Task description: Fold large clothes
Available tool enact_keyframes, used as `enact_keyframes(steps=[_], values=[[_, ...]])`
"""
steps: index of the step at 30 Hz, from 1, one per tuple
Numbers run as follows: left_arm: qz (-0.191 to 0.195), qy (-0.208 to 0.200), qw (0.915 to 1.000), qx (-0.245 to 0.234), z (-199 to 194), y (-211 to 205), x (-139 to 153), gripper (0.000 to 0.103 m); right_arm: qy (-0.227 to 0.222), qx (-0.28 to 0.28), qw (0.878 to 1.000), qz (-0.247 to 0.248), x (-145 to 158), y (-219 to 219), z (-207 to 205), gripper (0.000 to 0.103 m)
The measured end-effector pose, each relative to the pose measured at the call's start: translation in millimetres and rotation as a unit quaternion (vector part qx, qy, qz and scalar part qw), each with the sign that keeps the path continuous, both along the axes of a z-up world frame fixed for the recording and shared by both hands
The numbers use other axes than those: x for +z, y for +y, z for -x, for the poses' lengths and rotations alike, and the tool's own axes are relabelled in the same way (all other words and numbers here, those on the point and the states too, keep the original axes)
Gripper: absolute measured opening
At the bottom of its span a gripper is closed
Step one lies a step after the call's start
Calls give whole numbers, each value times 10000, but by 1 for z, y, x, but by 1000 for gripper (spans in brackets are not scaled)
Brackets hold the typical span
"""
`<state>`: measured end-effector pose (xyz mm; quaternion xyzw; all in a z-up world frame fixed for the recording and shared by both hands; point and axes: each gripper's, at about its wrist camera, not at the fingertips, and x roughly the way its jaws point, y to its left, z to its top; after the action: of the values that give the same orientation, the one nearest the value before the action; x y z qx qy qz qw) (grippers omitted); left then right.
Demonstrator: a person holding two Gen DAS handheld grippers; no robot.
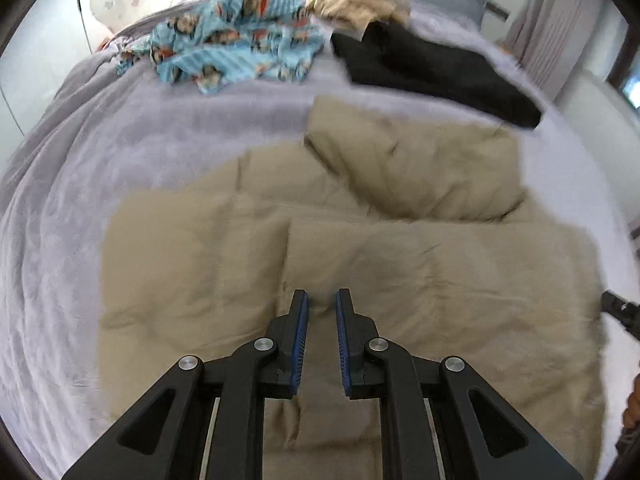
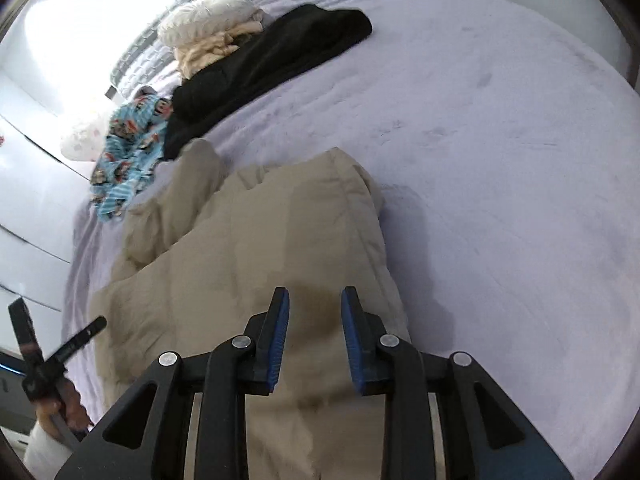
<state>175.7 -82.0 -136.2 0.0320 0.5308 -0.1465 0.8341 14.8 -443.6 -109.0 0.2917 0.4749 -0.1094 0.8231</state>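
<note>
My left tongs [image 1: 322, 300] hang over the tan clothes [image 1: 360, 264] with a small gap between the blue pads and nothing in them. My right tongs [image 2: 315, 300] stand a bit wider, empty too. The tan clothes lie partly folded on the purple blanket [image 2: 500, 160]. A black top [image 1: 432, 68] and blue pajamas [image 1: 240, 40] sit farther back.
</note>
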Motion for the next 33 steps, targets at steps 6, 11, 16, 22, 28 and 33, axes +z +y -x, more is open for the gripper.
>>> enact_keyframes(steps=[6, 11, 16, 22, 28, 33], values=[[124, 142, 9998, 10, -10, 0, -32, 16, 280, -54, 9996, -6, -52, -7, -16, 25], [90, 166, 9998, 55, -6, 11, -15, 16, 349, -83, 9993, 64, -38, -4, -13, 29], [31, 127, 9998, 118, 19, 42, 5, 16, 346, -110, 9993, 120, -16, 2, 12, 29], [-209, 153, 9995, 193, 55, 77, 13, 16, 448, -196, 9988, 93, -2, 26, 52, 42], [-238, 373, 9988, 229, 84, 93, 10, 16, 612, -294, 9975, -169, -5, 45, 76, 42], [-196, 648, 9976, 163, 104, 99, 7, 16, 751, -257, 9965, -271, -5, 62, 90, 42]])
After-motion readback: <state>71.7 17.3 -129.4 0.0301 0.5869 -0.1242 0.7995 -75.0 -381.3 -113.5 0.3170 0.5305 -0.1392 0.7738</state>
